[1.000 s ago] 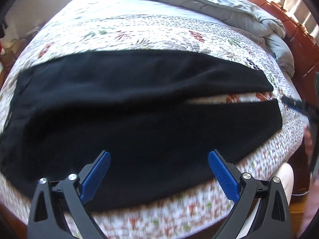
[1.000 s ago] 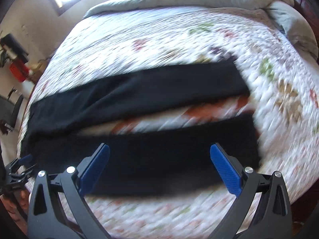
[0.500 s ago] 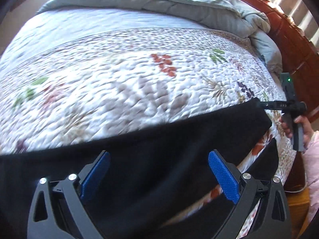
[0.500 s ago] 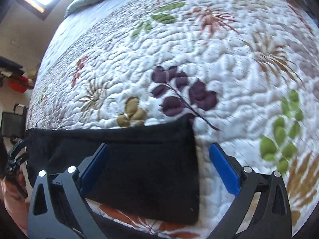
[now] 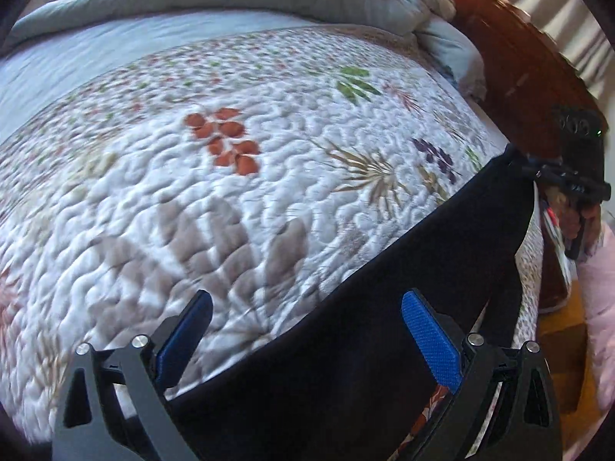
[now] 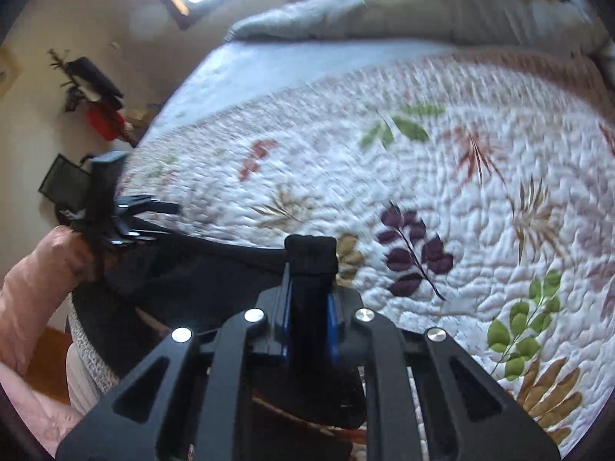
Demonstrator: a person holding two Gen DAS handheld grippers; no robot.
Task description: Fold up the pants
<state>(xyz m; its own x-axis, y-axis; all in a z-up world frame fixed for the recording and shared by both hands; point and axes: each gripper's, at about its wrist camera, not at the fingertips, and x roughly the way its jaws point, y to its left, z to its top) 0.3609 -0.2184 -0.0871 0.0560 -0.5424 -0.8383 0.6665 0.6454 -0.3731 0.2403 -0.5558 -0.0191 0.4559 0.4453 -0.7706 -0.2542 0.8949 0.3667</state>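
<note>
right gripper closing on pants (apparently hem)

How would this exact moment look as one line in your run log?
right gripper: closing on pants cuff | left gripper: open over pants edge | surface: floral quilt

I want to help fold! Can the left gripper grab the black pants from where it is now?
Probably yes. The left gripper is open right over the black pants, whose top edge runs between its fingers with nothing in the way. The right gripper already pinches the other end.
</note>
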